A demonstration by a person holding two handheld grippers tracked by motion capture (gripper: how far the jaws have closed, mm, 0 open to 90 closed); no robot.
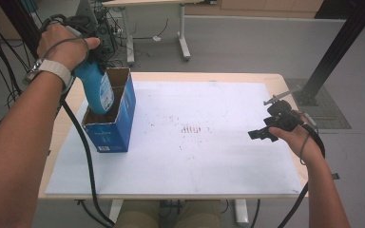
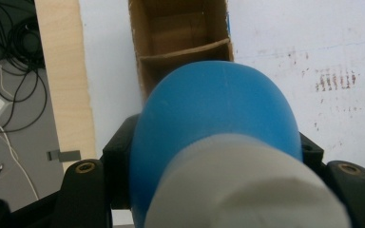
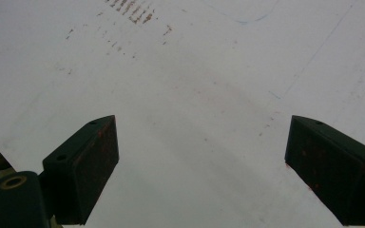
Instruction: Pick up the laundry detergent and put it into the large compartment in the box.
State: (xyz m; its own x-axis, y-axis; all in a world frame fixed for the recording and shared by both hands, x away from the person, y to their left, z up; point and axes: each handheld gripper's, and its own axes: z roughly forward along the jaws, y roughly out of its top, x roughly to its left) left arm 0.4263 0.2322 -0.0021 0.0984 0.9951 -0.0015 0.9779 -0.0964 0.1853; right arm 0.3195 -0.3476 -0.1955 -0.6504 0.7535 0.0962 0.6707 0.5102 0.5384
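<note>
Bottle (image 1: 95,88): smooth blue plastic, slightly glossy, with a matt grey-white cap (image 2: 247,190).
Box (image 1: 116,128): brown raw cardboard inside, printed blue outside.
Desk (image 1: 171,76): pale wood; matt white sheet (image 1: 209,156), rust-speckled.
My jaws: matt black plastic.

Overhead camera looks forward and down across the white table sheet (image 1: 209,156); both gripper cameras view it close-up.

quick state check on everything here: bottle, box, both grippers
blue bottle: held, tilted, its lower end inside the box
cardboard box: upright on the white mat, top open, divider inside
left gripper: jaws shut on the blue bottle
right gripper: jaws open, nothing between them, over the white mat
</note>
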